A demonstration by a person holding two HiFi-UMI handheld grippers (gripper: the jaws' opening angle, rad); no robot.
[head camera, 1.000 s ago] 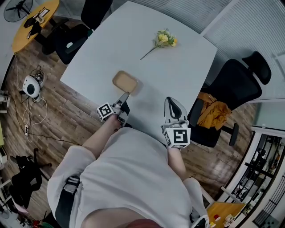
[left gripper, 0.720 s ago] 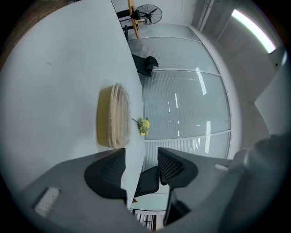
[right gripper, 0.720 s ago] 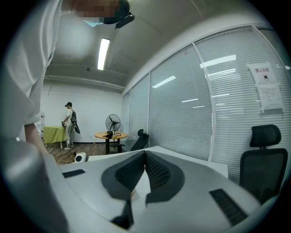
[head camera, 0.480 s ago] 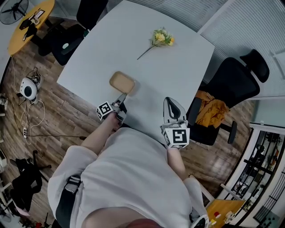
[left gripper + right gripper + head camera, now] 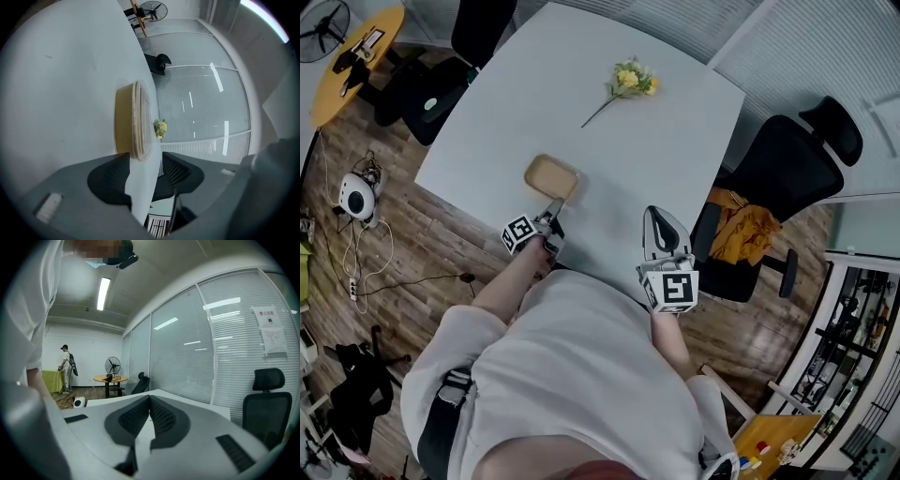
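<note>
Since the tan container point(image 5: 550, 176) lies just ahead of the spread, empty left hand-held gripper point(image 5: 553, 210), seemingly broadside to it, the right hand-held gripper point(image 5: 660, 216), pressed together, stands farther off.

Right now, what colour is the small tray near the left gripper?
The tray is light tan and plain; the head view shows it best.

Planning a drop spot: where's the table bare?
Bare: right half of the table, between flower and right gripper, and the stretch between box and flower. Crowded only near the left gripper, right by the box.
</note>
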